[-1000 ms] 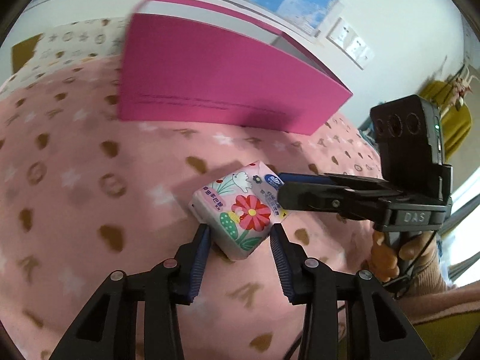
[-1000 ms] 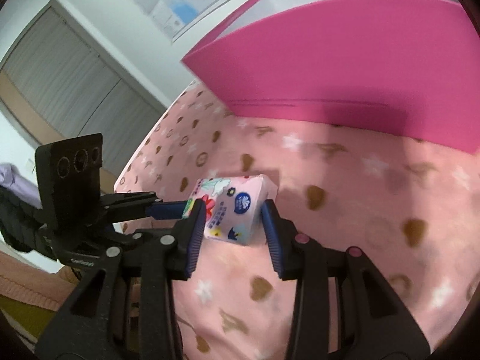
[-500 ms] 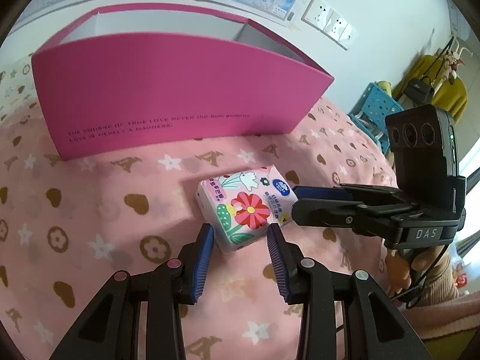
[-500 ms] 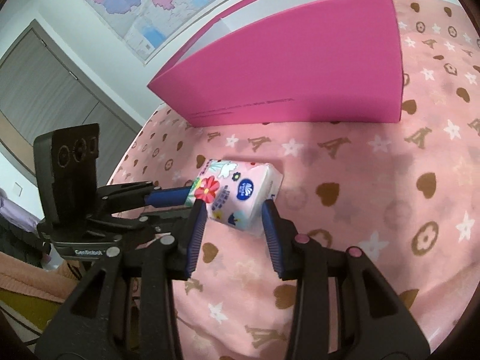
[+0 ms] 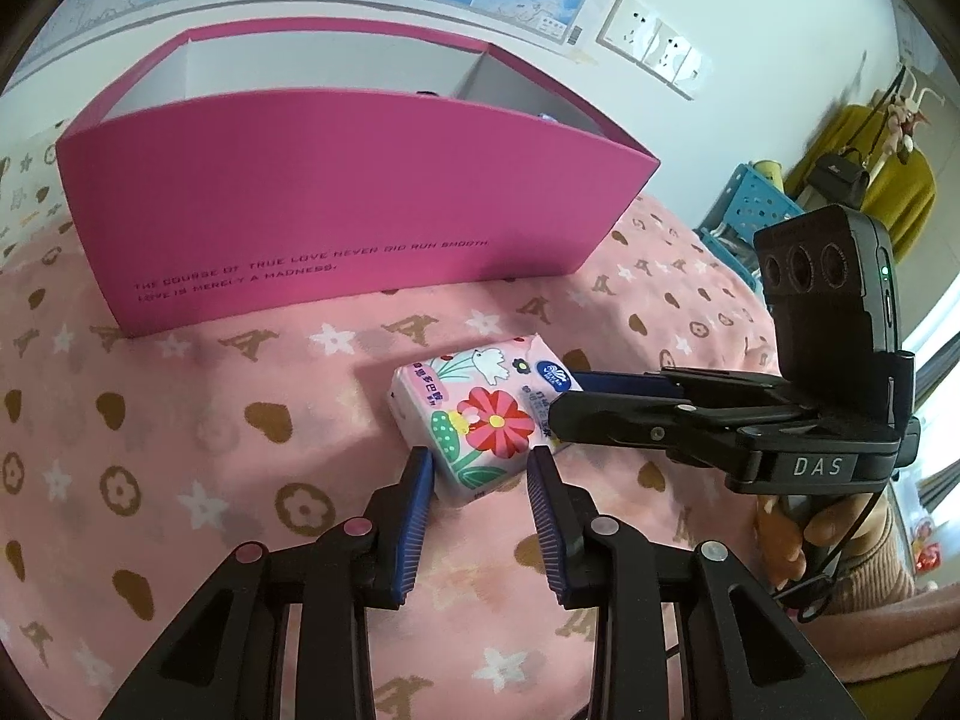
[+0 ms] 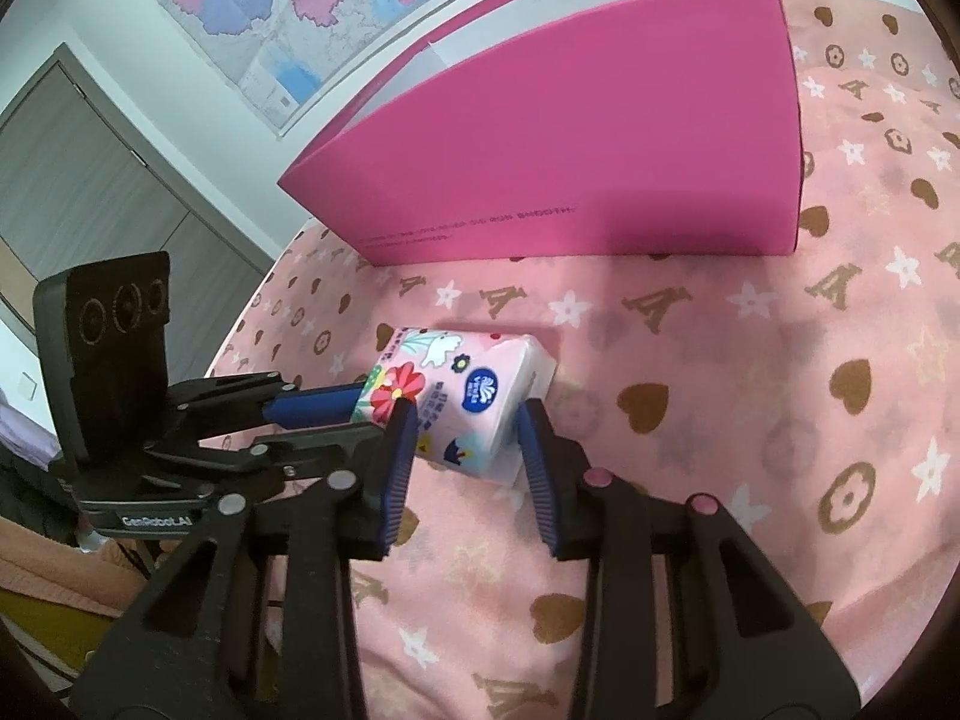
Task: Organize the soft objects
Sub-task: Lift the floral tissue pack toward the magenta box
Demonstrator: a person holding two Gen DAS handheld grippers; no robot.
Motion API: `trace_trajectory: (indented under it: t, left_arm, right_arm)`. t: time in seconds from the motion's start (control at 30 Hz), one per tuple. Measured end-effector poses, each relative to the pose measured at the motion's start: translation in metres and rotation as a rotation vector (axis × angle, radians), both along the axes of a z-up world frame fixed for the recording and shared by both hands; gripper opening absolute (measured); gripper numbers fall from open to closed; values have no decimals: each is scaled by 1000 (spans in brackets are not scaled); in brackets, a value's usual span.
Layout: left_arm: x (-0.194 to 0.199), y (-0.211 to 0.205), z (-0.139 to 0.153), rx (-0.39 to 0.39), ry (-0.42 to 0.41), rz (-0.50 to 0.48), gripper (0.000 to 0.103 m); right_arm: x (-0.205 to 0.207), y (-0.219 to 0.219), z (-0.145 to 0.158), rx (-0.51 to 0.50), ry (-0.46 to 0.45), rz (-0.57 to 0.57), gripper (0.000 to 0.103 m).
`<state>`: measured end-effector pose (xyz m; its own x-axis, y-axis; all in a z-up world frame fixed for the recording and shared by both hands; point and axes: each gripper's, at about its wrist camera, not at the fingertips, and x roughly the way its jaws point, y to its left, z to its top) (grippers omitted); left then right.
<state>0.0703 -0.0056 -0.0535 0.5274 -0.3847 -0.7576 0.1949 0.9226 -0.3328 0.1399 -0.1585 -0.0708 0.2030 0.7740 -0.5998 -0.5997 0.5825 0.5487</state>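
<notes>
Centrally, at the far side of the pink blanket [image 5: 180,420], stands an open pink box [image 5: 336,222] with pale inner walls. Its inside is mostly hidden behind the near wall; only small dark bits peek over the rim, and what they are cannot be told. Dark print on the front wall reads roughly "THE COURSE OF TRUE LOVE NEVER DID RUN SMOOTH" with a second line ending "A MADNESS."

Nearer than the box, on the blanket, lies the tissue pack [image 5: 480,414], pink, printed with a red flower, a white bird and a blue round logo. Small text on it is too fine to read.

Both tools meet at this pack. From the left wrist view, the left gripper [image 5: 480,480] has its blue pads either side of the pack's near corner, jaws closing, the pads close to it but not clearly pressing. The right gripper [image 5: 570,402], marked "DAS", reaches in from the right, one finger over the pack's right end. From the right wrist view, the right gripper [image 6: 465,426] straddles the pack's [image 6: 456,396] near end, jaws closing, the left pad touching and the right pad just beside it. The left gripper [image 6: 336,414] there bears "GenRobot.AI".

A map [image 6: 312,6] hangs on the far wall.
</notes>
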Motion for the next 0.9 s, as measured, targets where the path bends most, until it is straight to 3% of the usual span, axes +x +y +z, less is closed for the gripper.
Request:
trace_trajectory:
  t: [0.9]
  left_arm:
    - [2,-11,42,4,-118,-29,32]
  right_arm:
    - [-9,-16,35,26,-125,-45,37]
